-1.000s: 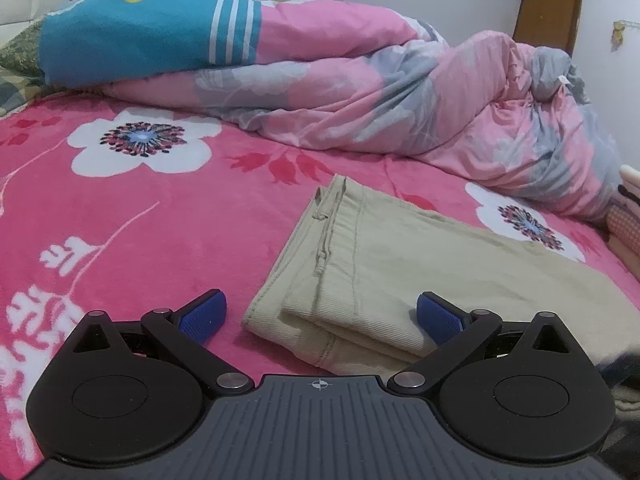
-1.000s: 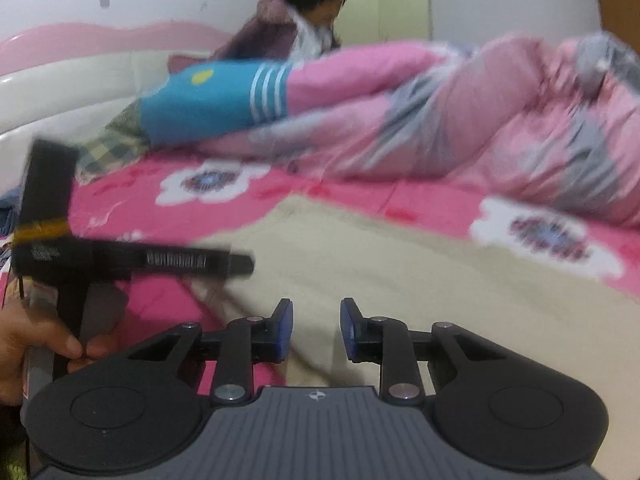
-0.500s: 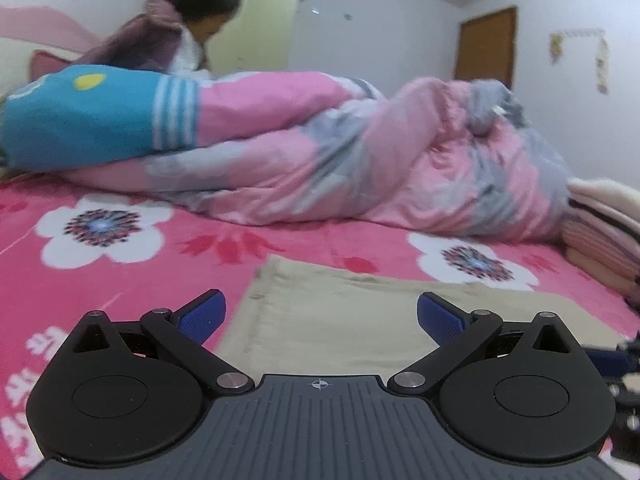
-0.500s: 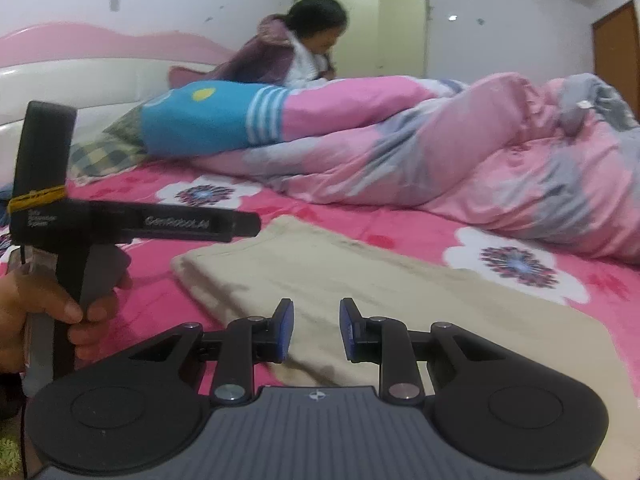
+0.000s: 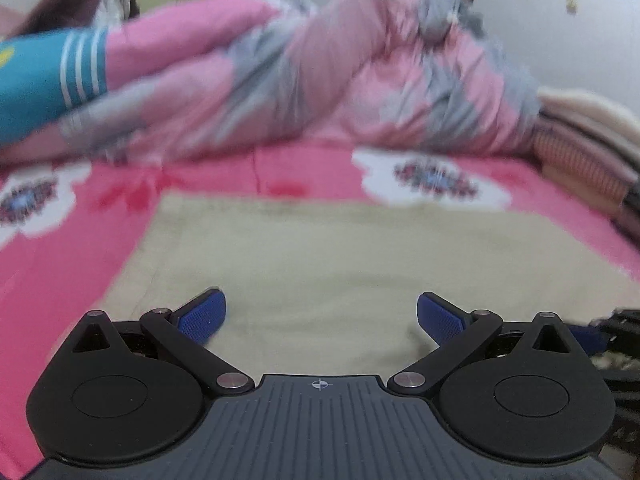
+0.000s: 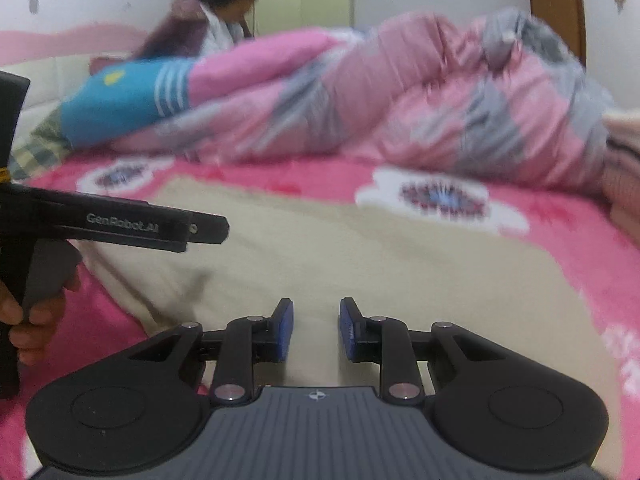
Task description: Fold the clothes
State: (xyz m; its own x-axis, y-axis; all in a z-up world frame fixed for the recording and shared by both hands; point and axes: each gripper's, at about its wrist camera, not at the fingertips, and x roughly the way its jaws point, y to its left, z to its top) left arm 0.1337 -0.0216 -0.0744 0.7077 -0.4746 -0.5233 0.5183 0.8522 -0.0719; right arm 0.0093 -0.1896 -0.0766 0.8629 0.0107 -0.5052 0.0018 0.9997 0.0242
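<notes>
A folded beige garment (image 5: 340, 264) lies flat on the pink flowered bedspread (image 5: 60, 288). My left gripper (image 5: 320, 314) is open wide, its blue pads spread above the garment's near edge with nothing between them. In the right wrist view the same garment (image 6: 360, 264) fills the middle. My right gripper (image 6: 316, 330) hovers over its near part, blue pads a narrow gap apart and holding nothing. The left tool's black body (image 6: 120, 228) reaches in from the left, held by a hand (image 6: 36, 316). Both views are blurred.
A bunched pink and grey quilt (image 5: 320, 72) with a blue striped end (image 5: 40, 80) lies across the back of the bed. A stack of folded textiles (image 5: 592, 140) sits at the right. A person (image 6: 216, 20) sits beyond the quilt. A brown door (image 6: 556, 4) is at the back right.
The left gripper has swung from the garment's left folded edge to over its middle. The right gripper has moved further over the garment. Neither gripper's jaws changed.
</notes>
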